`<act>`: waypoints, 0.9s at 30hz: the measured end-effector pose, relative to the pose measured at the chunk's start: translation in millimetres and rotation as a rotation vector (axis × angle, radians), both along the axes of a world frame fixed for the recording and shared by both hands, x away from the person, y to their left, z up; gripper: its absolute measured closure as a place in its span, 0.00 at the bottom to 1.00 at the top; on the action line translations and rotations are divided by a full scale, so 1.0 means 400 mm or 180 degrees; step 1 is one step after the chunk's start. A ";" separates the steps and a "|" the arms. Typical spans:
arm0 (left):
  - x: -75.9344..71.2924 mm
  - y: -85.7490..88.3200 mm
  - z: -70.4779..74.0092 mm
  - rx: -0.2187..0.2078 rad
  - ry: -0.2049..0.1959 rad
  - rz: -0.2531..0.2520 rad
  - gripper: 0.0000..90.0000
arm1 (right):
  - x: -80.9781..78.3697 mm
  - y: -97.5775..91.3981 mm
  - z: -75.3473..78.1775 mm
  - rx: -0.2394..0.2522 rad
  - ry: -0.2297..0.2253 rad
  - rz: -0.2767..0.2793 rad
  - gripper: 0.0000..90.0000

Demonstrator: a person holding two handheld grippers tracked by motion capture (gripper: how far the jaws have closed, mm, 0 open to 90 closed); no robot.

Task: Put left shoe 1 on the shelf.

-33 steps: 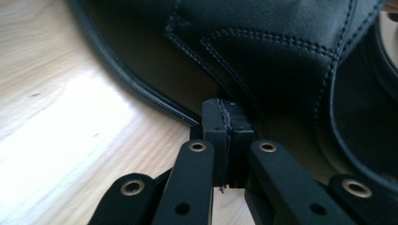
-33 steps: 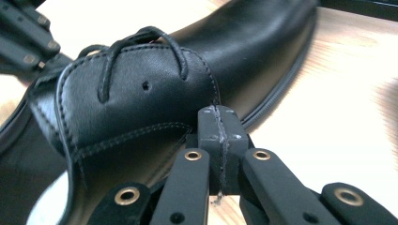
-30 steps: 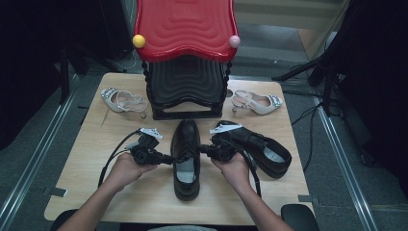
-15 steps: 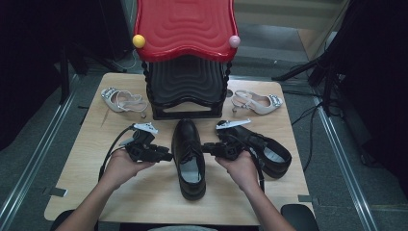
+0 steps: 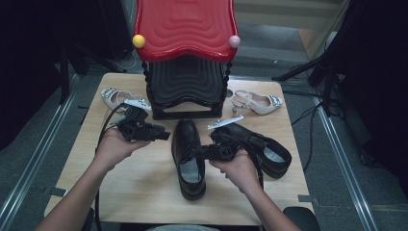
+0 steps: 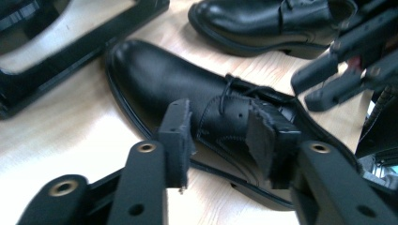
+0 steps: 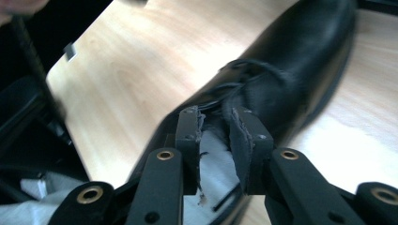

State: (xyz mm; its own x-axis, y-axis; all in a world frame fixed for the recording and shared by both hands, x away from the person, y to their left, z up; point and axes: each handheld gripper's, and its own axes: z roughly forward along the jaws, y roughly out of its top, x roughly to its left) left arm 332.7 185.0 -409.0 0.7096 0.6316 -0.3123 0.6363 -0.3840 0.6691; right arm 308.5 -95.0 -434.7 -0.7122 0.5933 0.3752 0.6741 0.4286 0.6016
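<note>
Black lace-up shoe (image 5: 188, 156) lying released mid-bench, laces loose; left gripper (image 5: 161, 136) and right gripper (image 5: 196, 153) hovering, jaws just opening, empty; racking on shoe stand (image 5: 185, 91) remaining, likely.

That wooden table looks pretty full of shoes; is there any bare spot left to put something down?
Yes. The table is bare along its near edge, either side of the middle black shoe, and along its left side beneath the left gripper. It is crowded at the back, where the red and black stool stands between two pale sandals, and at right around the second black shoe.
</note>
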 end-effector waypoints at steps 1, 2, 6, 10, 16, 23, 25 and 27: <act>0.004 0.000 0.012 -0.0022 -0.0030 -0.0006 0.73 | -0.004 0.005 0.003 -0.0014 0.0027 0.0009 0.83; 0.008 0.000 0.019 -0.0023 -0.0034 -0.0009 0.76 | -0.009 0.013 0.006 -0.0018 0.0013 0.0044 0.83; 0.030 0.004 0.063 -0.0068 -0.0136 0.0015 0.84 | -0.021 0.038 0.012 -0.0087 0.0060 0.0144 0.81; 0.052 0.003 0.111 -0.0045 -0.0251 0.0023 0.89 | -0.021 0.060 0.007 -0.0080 0.0214 0.0108 0.79; 0.077 -0.003 0.161 0.0009 -0.0356 0.0023 0.95 | -0.027 0.089 -0.008 -0.0197 0.0364 0.0138 0.77; 0.097 -0.008 0.214 0.0013 -0.0480 0.0058 0.96 | -0.036 0.114 -0.033 -0.0293 0.0442 0.0197 0.74; 0.103 -0.011 0.229 0.0033 -0.0520 0.0058 0.97 | -0.038 0.122 -0.042 -0.0339 0.0502 0.0214 0.73; 0.108 -0.014 0.246 0.0045 -0.0555 0.0057 0.97 | -0.040 0.132 -0.053 -0.0412 0.0515 0.0228 0.72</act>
State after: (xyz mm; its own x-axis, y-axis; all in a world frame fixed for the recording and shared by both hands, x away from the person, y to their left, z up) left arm 375.8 179.3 -310.8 0.7409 0.6480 -0.1763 0.5177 -0.3839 0.7645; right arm 292.6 -42.0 -456.0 -0.6909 0.5942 0.4119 0.7224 0.5455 0.4249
